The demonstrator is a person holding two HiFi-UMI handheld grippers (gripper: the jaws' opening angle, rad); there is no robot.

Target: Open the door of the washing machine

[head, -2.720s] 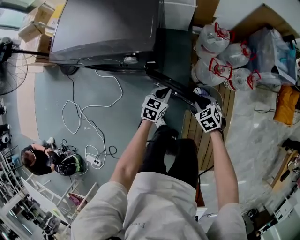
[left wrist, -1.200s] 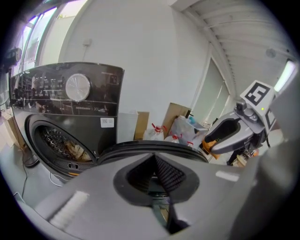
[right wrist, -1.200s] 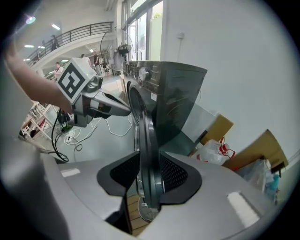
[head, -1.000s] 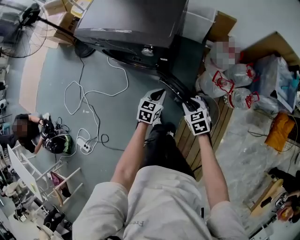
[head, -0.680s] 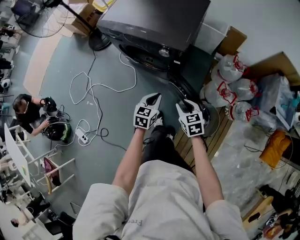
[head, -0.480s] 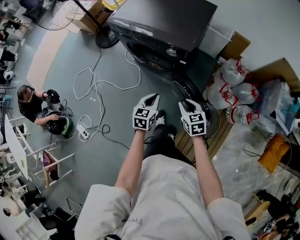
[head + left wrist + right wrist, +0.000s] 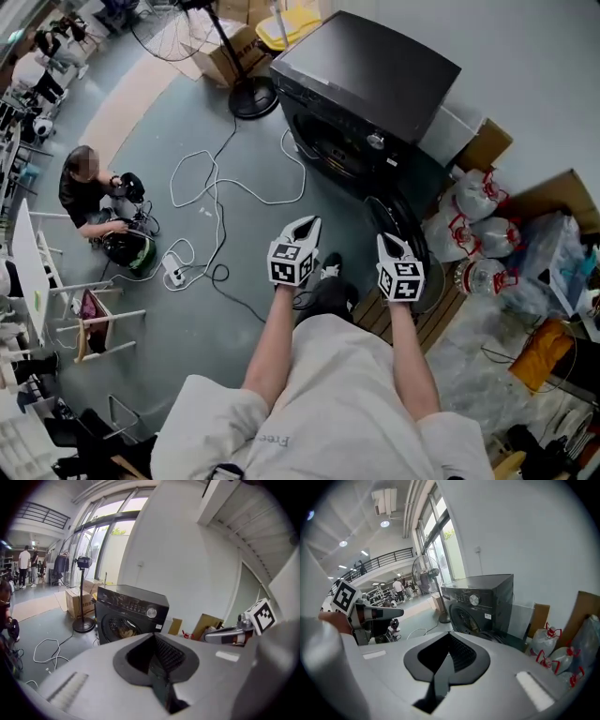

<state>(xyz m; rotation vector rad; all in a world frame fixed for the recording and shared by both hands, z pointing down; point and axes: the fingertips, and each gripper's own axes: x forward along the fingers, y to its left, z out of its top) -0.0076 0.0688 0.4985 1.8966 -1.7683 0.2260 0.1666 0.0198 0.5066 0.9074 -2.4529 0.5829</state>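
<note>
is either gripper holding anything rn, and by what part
Nothing is held. The left gripper and the right gripper both have their jaws together on nothing, clear of the washing machine and its open door.

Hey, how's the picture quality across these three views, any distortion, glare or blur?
Head view: wide-angle bend toward the edges, washing machine evenly lit and sharp. Left gripper view: black rounded corners, windows blown out bright. Right gripper view: same dark corners, a ceiling lamp glares.
</note>
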